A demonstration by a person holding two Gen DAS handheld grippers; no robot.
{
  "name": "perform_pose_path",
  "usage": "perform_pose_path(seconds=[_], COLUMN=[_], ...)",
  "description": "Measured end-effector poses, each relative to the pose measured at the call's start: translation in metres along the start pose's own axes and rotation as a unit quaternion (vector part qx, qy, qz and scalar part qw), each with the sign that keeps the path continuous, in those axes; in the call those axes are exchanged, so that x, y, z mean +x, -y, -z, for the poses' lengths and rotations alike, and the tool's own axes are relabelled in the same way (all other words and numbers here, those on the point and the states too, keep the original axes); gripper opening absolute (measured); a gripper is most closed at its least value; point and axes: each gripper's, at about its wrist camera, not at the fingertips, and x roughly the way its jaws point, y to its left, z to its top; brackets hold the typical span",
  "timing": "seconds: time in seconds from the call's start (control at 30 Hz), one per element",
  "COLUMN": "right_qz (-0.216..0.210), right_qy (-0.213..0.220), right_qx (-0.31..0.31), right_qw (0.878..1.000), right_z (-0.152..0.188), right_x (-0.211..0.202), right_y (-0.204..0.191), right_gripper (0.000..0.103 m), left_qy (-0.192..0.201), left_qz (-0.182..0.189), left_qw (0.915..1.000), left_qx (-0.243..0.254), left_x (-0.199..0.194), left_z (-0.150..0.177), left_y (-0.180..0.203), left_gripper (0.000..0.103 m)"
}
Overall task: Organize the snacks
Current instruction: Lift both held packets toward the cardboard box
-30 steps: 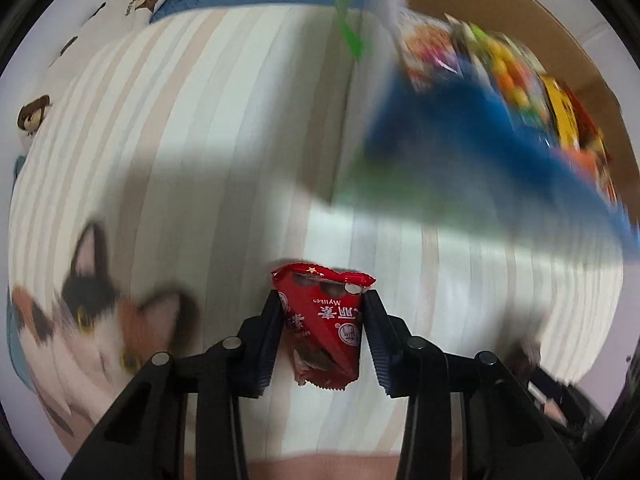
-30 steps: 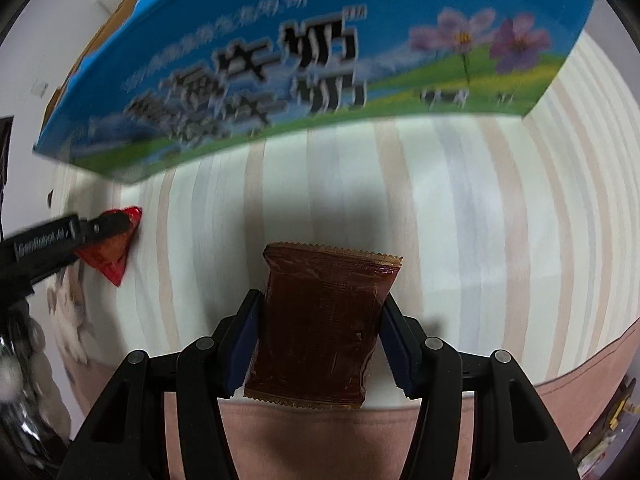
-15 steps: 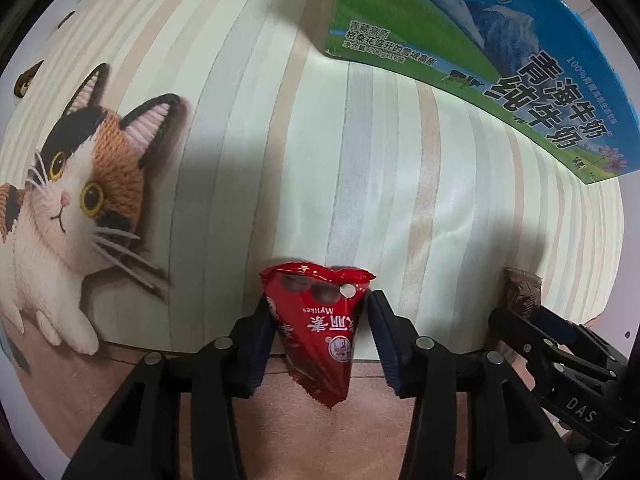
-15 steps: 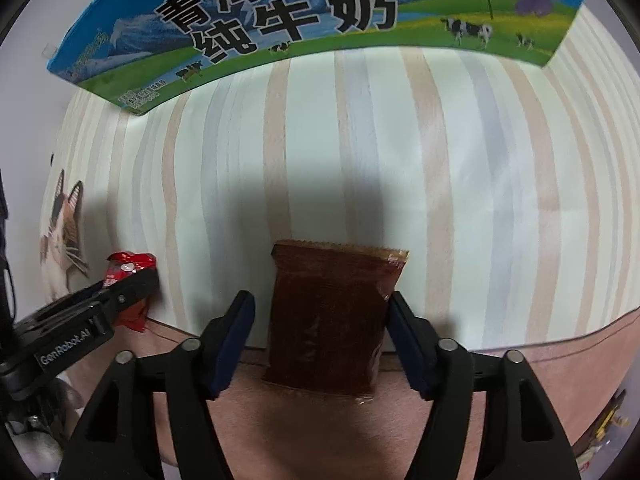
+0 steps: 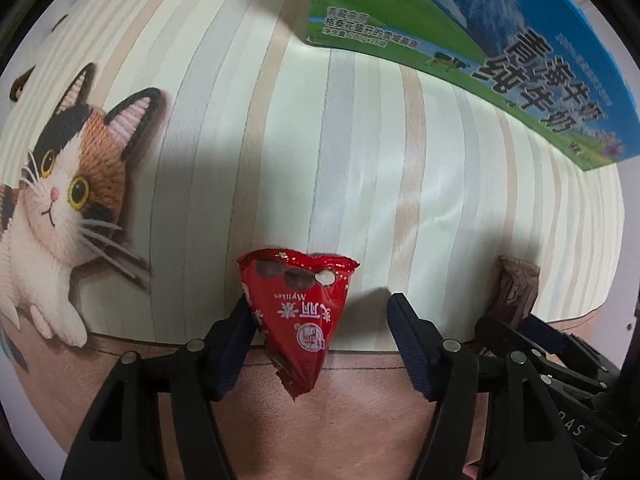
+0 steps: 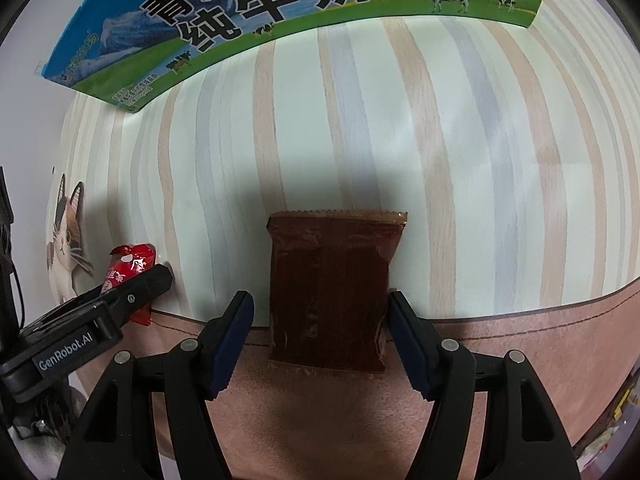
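My left claw (image 5: 318, 312) and right claw (image 6: 320, 312), both spread, free the red chocolate packet (image 5: 298, 304) and brown packet (image 6: 332, 292) near the striped cloth's (image 6: 460, 168) front edge; I should back straight off.

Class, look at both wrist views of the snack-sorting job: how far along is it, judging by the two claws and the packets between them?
Done: both packets lie on the striped cloth, near its edge. In hand: the left claw is open around the red triangular packet; the right claw is open around the brown packet. Left: the pictures do not show where they belong; the milk box stands beyond.
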Motion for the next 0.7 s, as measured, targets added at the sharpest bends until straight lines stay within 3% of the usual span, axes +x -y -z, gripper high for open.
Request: perform_pose_path(seconds=[0.07, 0.17, 0.4, 0.53, 0.7], right_qz=[0.007, 0.021, 0.044, 0.051, 0.051], right_qy=[0.003, 0.007, 0.016, 0.025, 0.039], right_qx=[-0.007, -0.018, -0.036, -0.041, -0.053], right_qw=[1.0, 1.0, 0.998, 0.998, 0.997], right_z=[0.009, 0.015, 0.031, 0.04, 0.048], right_x=[0.005, 0.012, 0.032, 0.04, 0.03], right_y=[-0.005, -0.014, -0.048, -0.049, -0.042], right_gripper=[0.071, 0.07, 0.068, 0.06, 0.059], left_qy=[0.006, 0.015, 0.026, 0.03, 0.032], left_qz=[-0.022, -0.032, -0.031, -0.036, -0.034], left_qw=[0.9997, 0.9994, 0.9992, 0.9989, 0.9989], left_qx=[0.007, 0.003, -0.003, -0.001, 0.002], left_x=[0.0, -0.001, -0.005, -0.015, -0.019], left_z=[0.002, 0.008, 0.019, 0.027, 0.026], left_y=[0.005, 0.002, -0.003, -0.008, -0.003], left_gripper=[0.048, 0.038, 0.035, 0.035, 0.034])
